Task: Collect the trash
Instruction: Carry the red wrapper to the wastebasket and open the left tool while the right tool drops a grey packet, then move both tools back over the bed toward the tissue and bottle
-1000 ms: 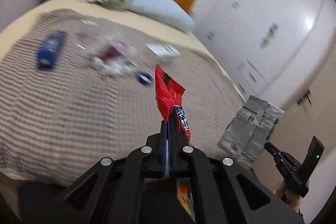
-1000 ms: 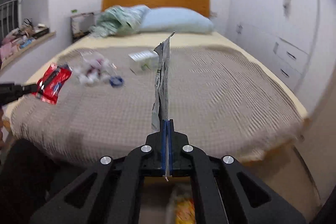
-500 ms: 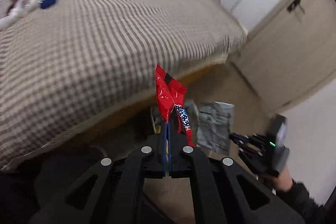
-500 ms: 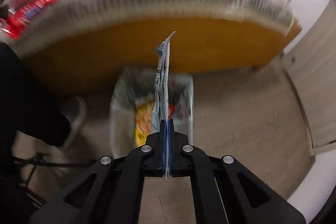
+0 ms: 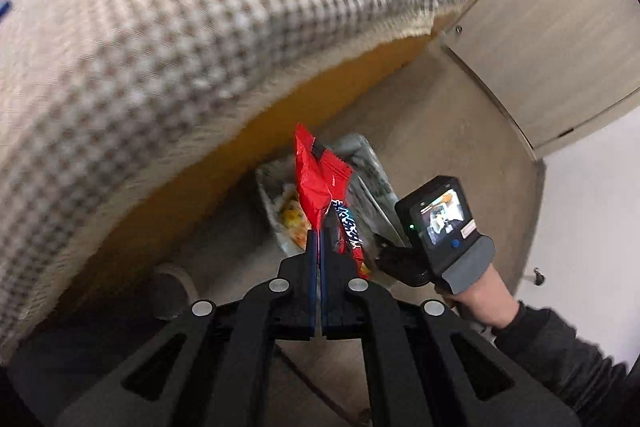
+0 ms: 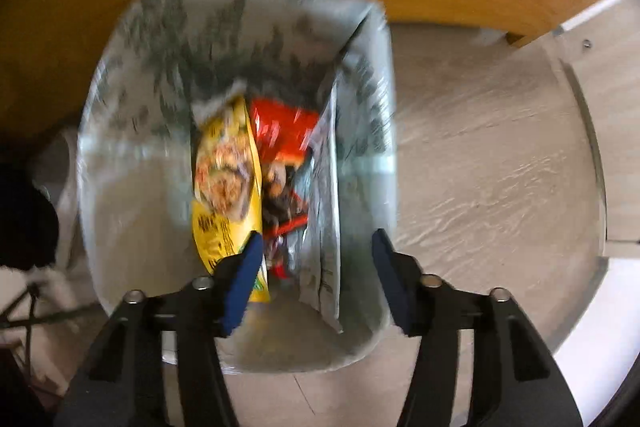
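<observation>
The left gripper (image 5: 320, 239) pinches a red wrapper (image 5: 318, 179). The right gripper (image 6: 316, 259), fingers apart, hangs over the bin (image 6: 120, 147); a grey wrapper (image 6: 326, 227) seems to lie inside.

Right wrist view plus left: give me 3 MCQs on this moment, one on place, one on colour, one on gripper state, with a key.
1. Where does the grey printed wrapper lie?
A. inside the trash bin
B. on the bed
C. on the bare floor

2. What colour is the wrapper held by the left gripper?
A. yellow
B. red
C. green

3. How does the right gripper stand?
A. shut on the grey wrapper
B. shut on nothing
C. open above the bin

Key:
1 A: it stands along the bin's right inner wall, beside a yellow packet.
2 B: the red wrapper sticks up from the closed fingers.
3 C: its blue pads are spread wide, nothing between them.
</observation>
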